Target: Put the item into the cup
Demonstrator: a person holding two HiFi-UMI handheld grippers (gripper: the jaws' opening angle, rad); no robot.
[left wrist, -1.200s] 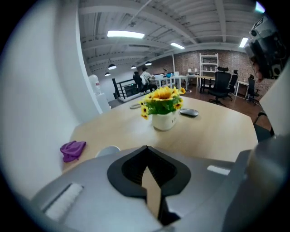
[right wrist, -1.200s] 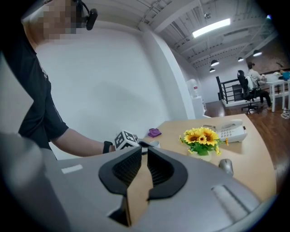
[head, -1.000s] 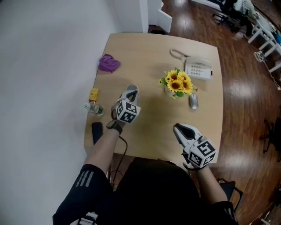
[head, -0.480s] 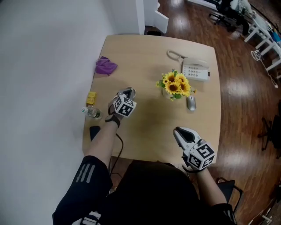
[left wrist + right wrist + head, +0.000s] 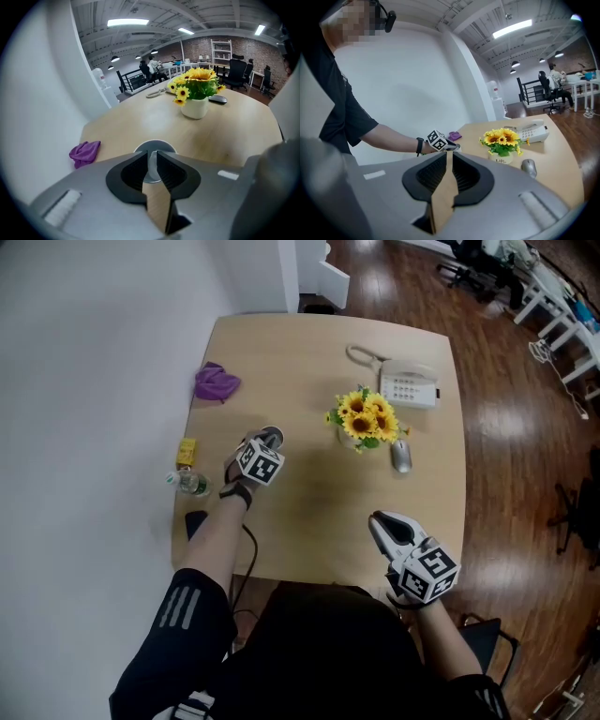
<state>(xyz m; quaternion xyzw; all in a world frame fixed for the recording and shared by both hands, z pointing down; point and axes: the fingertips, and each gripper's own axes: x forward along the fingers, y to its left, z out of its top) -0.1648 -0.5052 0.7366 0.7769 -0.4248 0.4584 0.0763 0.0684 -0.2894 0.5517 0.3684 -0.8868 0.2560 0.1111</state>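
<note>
The left tool (image 5: 151, 157) is opening above the metal cup (image 5: 164, 145), nothing between; the right tool (image 5: 449, 157) is clenched, empty. The cup looks stiff, light, slippery: best gripped at its rim.

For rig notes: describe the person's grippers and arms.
The left gripper and right gripper are grey with black ribbed pads and a black-and-white marker cube. Black short sleeves, white stripes on the left; black wristband. Left jaws are opening, empty.

Black short-sleeved shirt (image 5: 309, 652), white-striped sleeve (image 5: 183, 610) at lower left, black wristband (image 5: 235, 495); grey left tool (image 5: 270, 436) and right tool (image 5: 379, 519) bear black-and-white marker cubes (image 5: 261, 463).
</note>
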